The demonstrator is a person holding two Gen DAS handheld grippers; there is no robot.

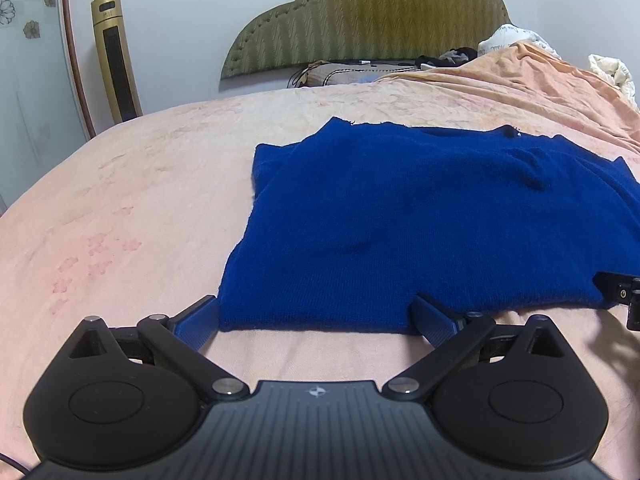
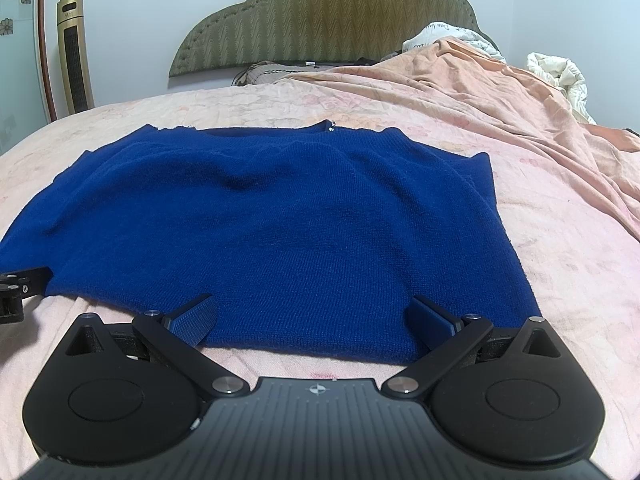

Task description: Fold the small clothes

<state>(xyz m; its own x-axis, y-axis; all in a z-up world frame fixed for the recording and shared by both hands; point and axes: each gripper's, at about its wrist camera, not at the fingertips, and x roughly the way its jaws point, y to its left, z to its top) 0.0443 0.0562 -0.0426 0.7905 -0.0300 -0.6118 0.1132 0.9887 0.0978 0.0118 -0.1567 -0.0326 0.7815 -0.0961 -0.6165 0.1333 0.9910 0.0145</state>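
left wrist view: black body of the left tongs (image 1: 316, 316) sits nearest the lens, blue pads spread wide apart w/ nothing clamped; near hem of the blue knit top (image 1: 420, 220) lies between the pads, left pad by the hem's left corner. top lies flat on the pink bed (image 1: 120, 208), neckline toward the headboard (image 1: 360, 12). part of the other tool shows at the right edge by the hem.

right wrist view: right tongs (image 2: 312, 316) also apart, empty, pads straddling the near hem, right pad close to the right corner. top fills mid-frame, mostly smooth w/ a few soft dimples; small shiny bit at the neckline, too small to tell what.

handling, my guess: soft, light, limp knit; will sag and stretch, grippy not slippery. best hold prob the two hem corners, one per tool, pinching both layers, then carry the hem up to the neckline.
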